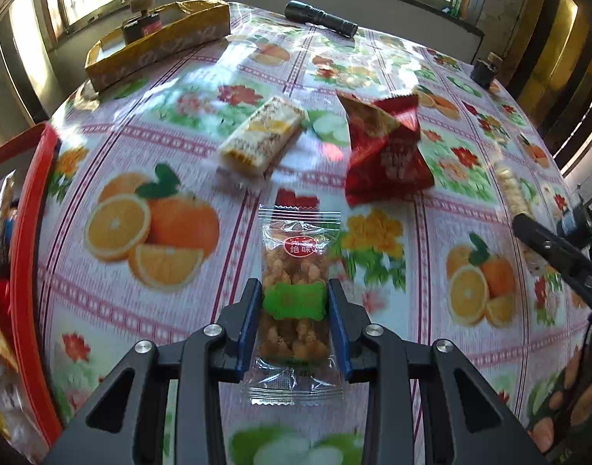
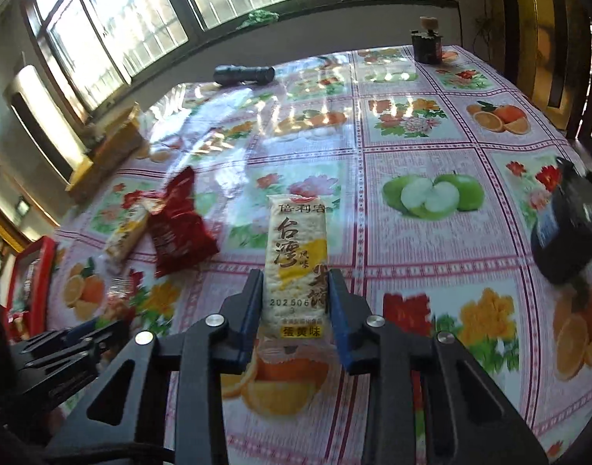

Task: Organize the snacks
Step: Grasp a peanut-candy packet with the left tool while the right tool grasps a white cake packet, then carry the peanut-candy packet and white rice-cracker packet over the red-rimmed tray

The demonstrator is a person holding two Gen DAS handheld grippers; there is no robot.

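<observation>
My left gripper [image 1: 295, 290] is shut on a clear packet of orange snack pieces with a green label [image 1: 294, 271], held above the fruit-print tablecloth. My right gripper [image 2: 296, 281] is shut on a white and yellow rice-cracker bar [image 2: 298, 259]. On the table lie a red foil snack bag [image 1: 385, 147], which also shows in the right wrist view [image 2: 178, 224], and another white and yellow bar [image 1: 261, 135], which shows there too [image 2: 127, 234]. A red tray [image 1: 32, 240] with snacks in it stands at the left; it is also in the right wrist view [image 2: 38, 271].
A yellow cardboard box [image 1: 156, 44] stands at the far left by the window. A black flashlight [image 1: 321, 18] lies at the far edge. A small dark jar [image 2: 427, 44] stands at the far right corner. A dark bottle [image 2: 571, 224] is at the right.
</observation>
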